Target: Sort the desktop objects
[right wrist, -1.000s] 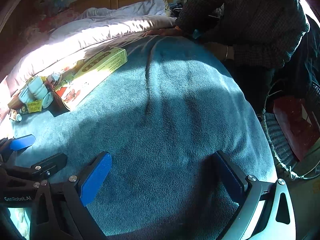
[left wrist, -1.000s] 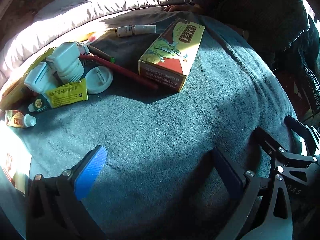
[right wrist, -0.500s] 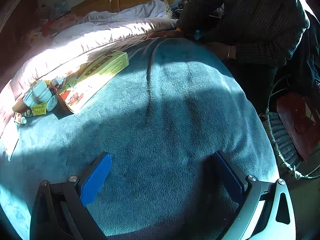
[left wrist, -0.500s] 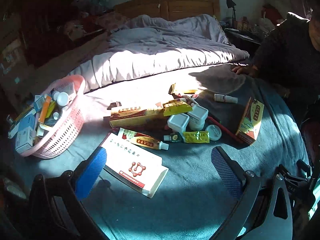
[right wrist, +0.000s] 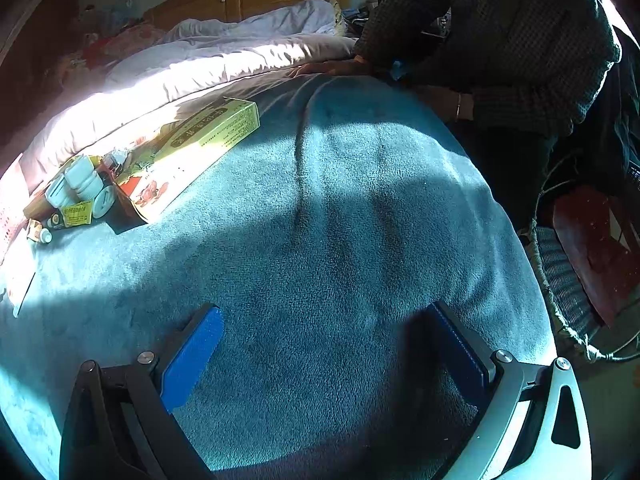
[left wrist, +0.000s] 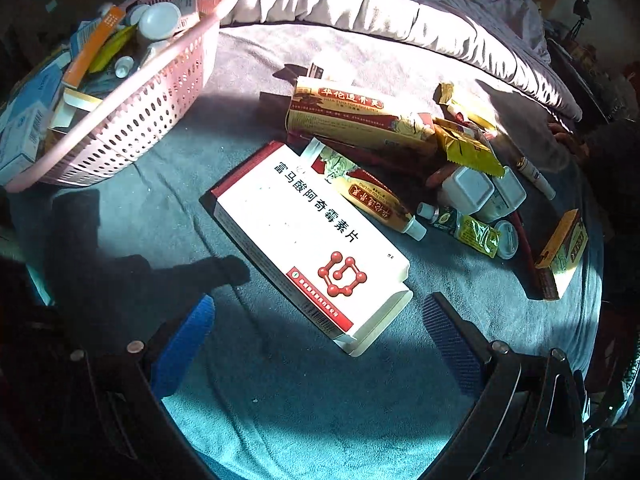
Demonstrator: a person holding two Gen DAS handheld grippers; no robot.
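My left gripper (left wrist: 320, 320) is open, low over the teal blanket, with the near end of a large white and red medicine box (left wrist: 308, 240) just ahead between its blue pads. Behind the box lie a yellow ointment tube (left wrist: 376, 204), a long red and gold box (left wrist: 360, 120), white bottles (left wrist: 468, 190), a yellow sachet (left wrist: 478, 236) and a small yellow box (left wrist: 564, 252). A pink basket (left wrist: 132, 120) holding several packets stands at the far left. My right gripper (right wrist: 324, 324) is open over bare blanket, with a yellow box (right wrist: 200, 148) far ahead to the left.
A person in a dark checked top (right wrist: 500, 40) leans a hand on the far right edge of the blanket. A grey quilt (left wrist: 400, 12) lies along the back. A wicker chair with a red seat (right wrist: 592, 240) stands off the right side.
My left gripper has swung left from the yellow box and dropped toward the white and red box, which now looms large. The right gripper has hardly moved.
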